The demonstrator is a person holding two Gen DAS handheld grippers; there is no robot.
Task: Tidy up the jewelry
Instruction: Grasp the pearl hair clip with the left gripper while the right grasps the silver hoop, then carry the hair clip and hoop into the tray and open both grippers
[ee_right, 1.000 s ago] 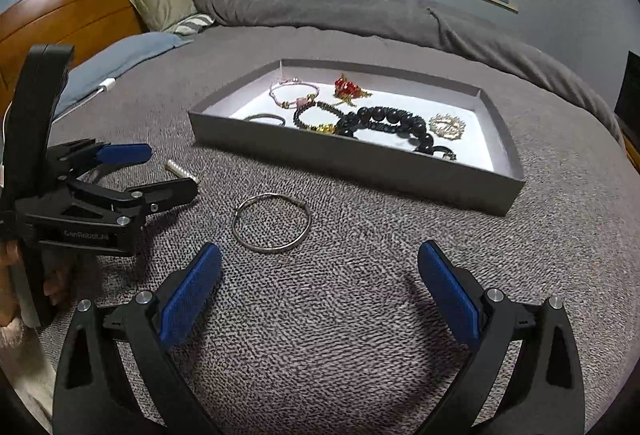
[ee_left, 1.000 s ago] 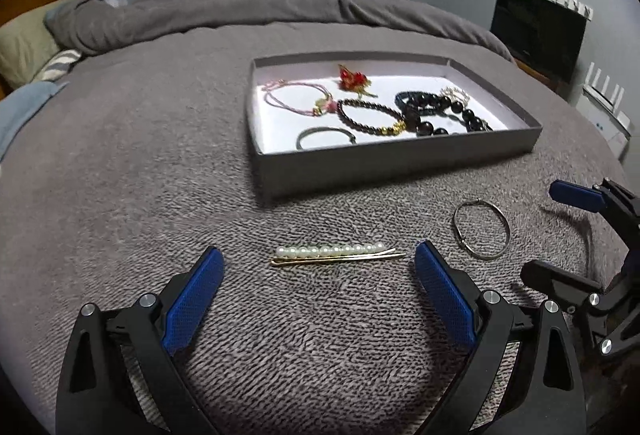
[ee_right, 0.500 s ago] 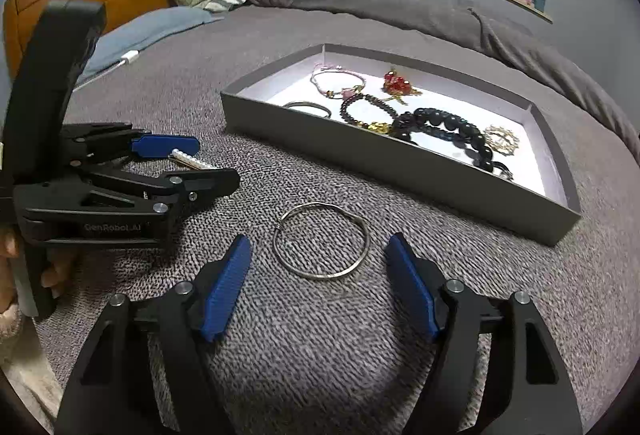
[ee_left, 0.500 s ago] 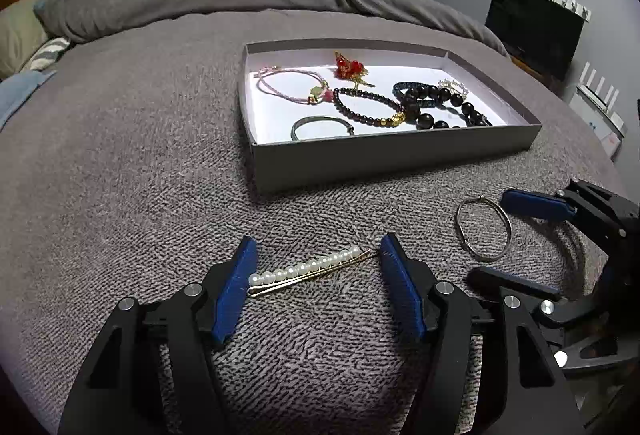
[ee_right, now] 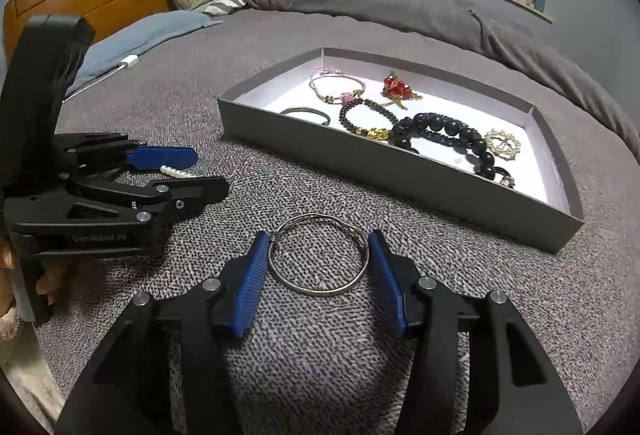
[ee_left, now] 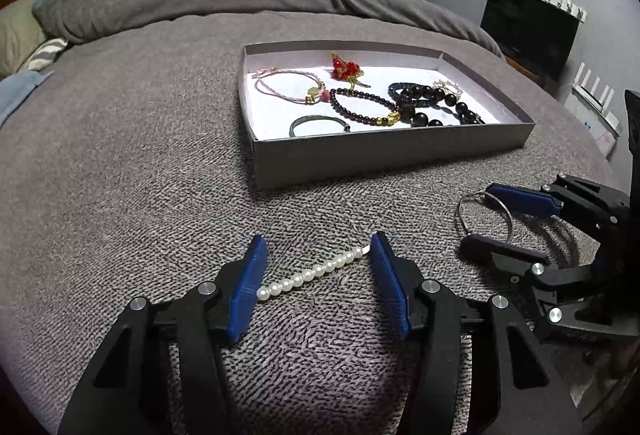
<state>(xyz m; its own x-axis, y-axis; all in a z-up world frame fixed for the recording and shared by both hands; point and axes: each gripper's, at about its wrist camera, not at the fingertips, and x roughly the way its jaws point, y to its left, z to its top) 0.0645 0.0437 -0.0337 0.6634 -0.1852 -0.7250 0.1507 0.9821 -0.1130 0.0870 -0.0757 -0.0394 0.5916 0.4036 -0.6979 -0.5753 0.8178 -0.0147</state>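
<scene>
on my left gripper (ee_left: 316,267) the jaws have just been closing; the pearl hairpin (ee_left: 310,273) lies slantwise between the blue pads (ee_left: 248,287) on the grey bedspread (ee_left: 120,155), its ends at or touching them, and i cannot tell if it is pinched yet. my right gripper (ee_right: 318,263) has been closing too, its pads touching both sides of the silver ring bangle (ee_right: 319,253). the grey box (ee_right: 400,171) beyond both holds several bracelets and a red charm (ee_right: 396,87).
</scene>
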